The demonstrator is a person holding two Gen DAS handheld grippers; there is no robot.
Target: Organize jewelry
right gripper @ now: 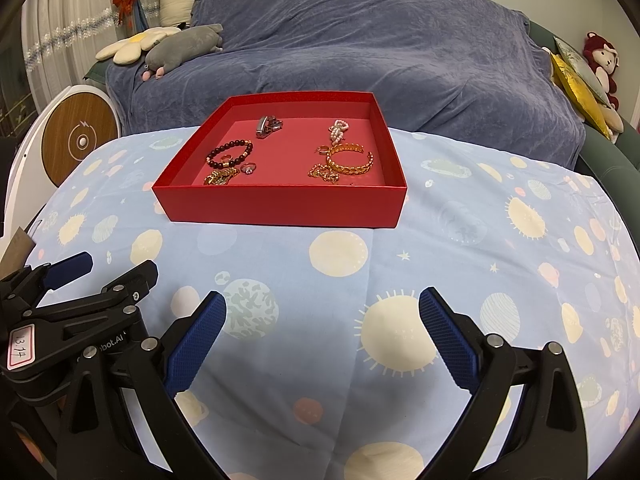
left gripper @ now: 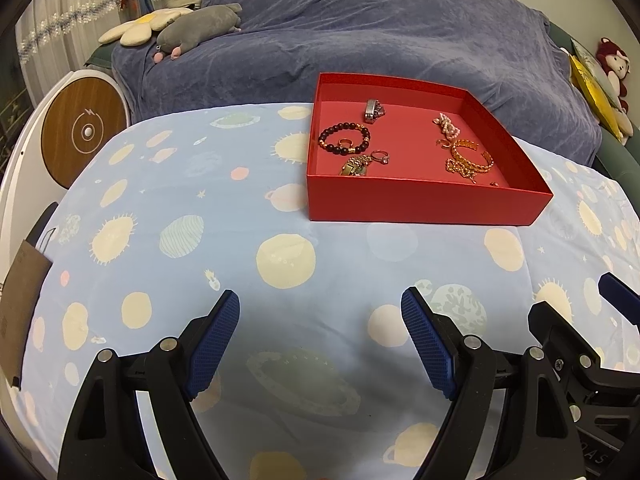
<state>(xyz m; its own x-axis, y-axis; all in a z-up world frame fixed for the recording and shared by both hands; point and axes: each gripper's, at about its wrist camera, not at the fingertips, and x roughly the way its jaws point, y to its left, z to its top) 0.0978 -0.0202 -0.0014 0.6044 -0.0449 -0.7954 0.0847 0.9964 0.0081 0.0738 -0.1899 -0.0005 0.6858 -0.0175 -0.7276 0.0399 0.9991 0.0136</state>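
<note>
A red tray [left gripper: 420,200] [right gripper: 280,206] sits on the planet-print cloth and holds several jewelry pieces. On its left are a dark bead bracelet [left gripper: 343,139] [right gripper: 230,154], a silver clasp [left gripper: 373,111] [right gripper: 267,125], a small ring [left gripper: 380,157] [right gripper: 249,168] and a gold watch [left gripper: 354,167] [right gripper: 220,178]. On its right are a gold cuff [left gripper: 472,158] [right gripper: 351,160], a gold chain [left gripper: 460,169] [right gripper: 324,173] and a pearl piece [left gripper: 447,124] [right gripper: 338,129]. My left gripper [left gripper: 320,320] and right gripper [right gripper: 322,316] are open and empty, near the cloth's front, short of the tray.
A sofa under a blue-grey throw [left gripper: 360,32] stands behind the table, with a grey plush [left gripper: 196,30] and flower cushion [left gripper: 140,26]. A round wood-faced device [left gripper: 82,132] stands at the left. A red plush [right gripper: 600,60] and yellow cushions sit at the right.
</note>
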